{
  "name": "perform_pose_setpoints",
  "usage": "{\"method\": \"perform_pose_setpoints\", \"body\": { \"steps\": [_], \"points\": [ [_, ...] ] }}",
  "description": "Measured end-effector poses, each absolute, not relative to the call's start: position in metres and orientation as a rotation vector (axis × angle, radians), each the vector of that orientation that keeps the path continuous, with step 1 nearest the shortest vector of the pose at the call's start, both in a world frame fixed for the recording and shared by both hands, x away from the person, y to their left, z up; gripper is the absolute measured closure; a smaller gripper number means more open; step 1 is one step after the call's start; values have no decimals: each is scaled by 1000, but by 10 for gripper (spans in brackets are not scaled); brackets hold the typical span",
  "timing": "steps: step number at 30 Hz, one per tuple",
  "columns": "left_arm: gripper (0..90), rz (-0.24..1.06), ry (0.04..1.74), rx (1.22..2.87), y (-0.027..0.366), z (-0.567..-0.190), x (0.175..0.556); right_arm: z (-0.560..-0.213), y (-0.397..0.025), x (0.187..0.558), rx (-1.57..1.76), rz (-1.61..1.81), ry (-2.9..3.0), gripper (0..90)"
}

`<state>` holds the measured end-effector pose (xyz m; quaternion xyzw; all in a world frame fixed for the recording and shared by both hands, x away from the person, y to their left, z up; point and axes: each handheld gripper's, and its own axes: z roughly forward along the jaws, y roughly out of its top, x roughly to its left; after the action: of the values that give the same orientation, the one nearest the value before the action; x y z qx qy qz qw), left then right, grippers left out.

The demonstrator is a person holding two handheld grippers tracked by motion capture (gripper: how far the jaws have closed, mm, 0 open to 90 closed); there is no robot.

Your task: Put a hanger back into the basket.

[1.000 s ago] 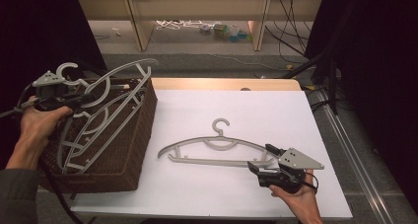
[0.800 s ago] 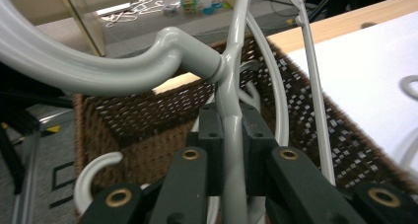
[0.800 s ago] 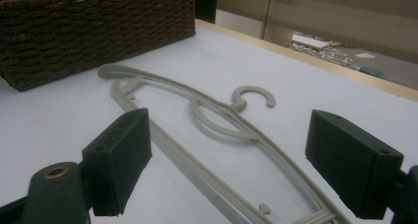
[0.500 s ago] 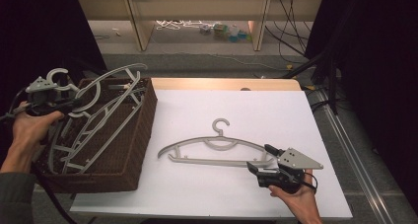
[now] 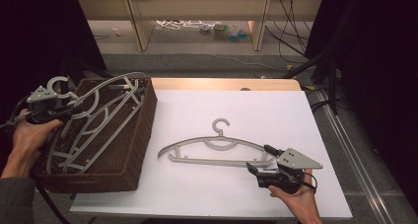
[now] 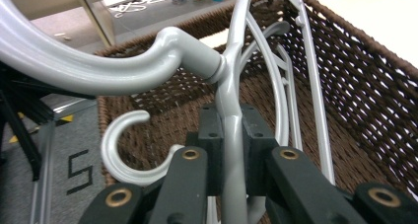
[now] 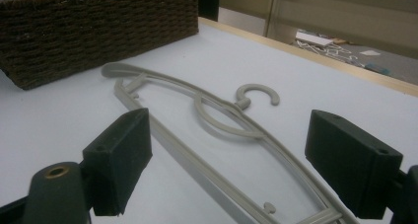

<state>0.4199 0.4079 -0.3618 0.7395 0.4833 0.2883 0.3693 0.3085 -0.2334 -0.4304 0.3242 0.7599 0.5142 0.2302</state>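
Observation:
My left gripper point(image 5: 68, 110) hovers over the left rim of a brown wicker basket point(image 5: 133, 150). It is shut on the neck of a grey plastic hanger point(image 6: 231, 120), just below its hook point(image 5: 58, 82). That hanger leans tilted into the basket, on top of other grey hangers point(image 5: 93, 135). A second hook point(image 6: 123, 150) curls below the jaws. Another grey hanger point(image 5: 217, 145) lies flat on the white table top point(image 5: 276, 110). My right gripper point(image 5: 259, 159) is open at that hanger's right end. The flat hanger point(image 7: 222, 115) runs between the two spread pads point(image 7: 123, 155).
The basket point(image 7: 98, 26) takes up the table's left side. A wooden strip point(image 5: 222, 83) edges the far side of the table. Beyond it stand open shelf legs point(image 5: 138, 21) over a floor with cables and small clutter point(image 5: 222, 31). Dark stands point(image 5: 335, 61) rise at the right.
My left gripper has come down and toward the near side, lowering its hanger deeper into the basket. The right gripper and the flat hanger have barely moved.

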Motion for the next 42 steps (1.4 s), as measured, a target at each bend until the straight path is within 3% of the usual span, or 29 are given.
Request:
{"method": "perform_pose_setpoints", "body": {
  "steps": [7,17,27,35,42],
  "points": [
    [820,712,1245,1916,407,-371,421,-431,-234,310,877,1413,2076,188],
    [816,685,1247,2069,403,-388,430,-430,-235,310,887,1406,2090,188],
    [804,658,1337,2094,402,-402,433,-432,-234,311,878,1422,2076,188],
    [604,678,1448,1993,404,-398,427,-432,-235,311,884,1403,2085,187],
    [520,725,1356,1825,379,-379,408,-433,-234,312,877,1419,2080,186]
  ]
}}
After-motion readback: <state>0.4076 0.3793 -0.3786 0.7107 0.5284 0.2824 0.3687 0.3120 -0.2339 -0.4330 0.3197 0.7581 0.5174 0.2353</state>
